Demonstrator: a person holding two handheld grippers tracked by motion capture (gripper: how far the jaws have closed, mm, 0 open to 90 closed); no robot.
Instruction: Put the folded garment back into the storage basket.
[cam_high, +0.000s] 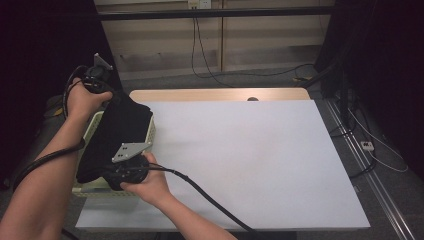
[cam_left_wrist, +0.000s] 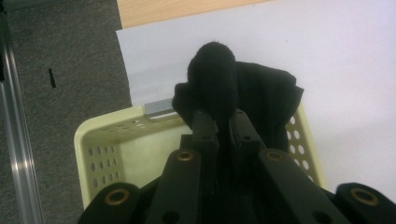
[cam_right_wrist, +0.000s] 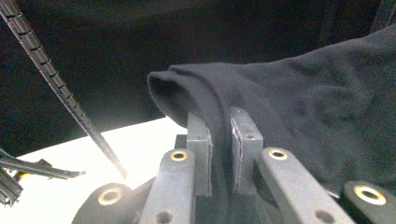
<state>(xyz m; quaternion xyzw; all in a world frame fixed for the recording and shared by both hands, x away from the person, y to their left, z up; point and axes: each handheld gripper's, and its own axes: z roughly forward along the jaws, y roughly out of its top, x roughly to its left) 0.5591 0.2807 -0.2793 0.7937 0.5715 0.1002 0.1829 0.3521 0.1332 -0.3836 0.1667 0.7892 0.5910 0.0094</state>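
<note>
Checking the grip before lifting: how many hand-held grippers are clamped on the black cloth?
2: the left hand-held gripper pinches the black fabric garment at its far end, the right hand-held gripper at its near end, over the pale yellow perforated plastic basket.

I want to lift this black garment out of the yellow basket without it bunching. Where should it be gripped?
Grip the black garment at two far-apart edges, from opposite ends of the basket. It is limp, so the left gripper and right gripper each pinch a fold.

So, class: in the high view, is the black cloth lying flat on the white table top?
No: both grippers hold the black cloth over the pale yellow basket.
</note>
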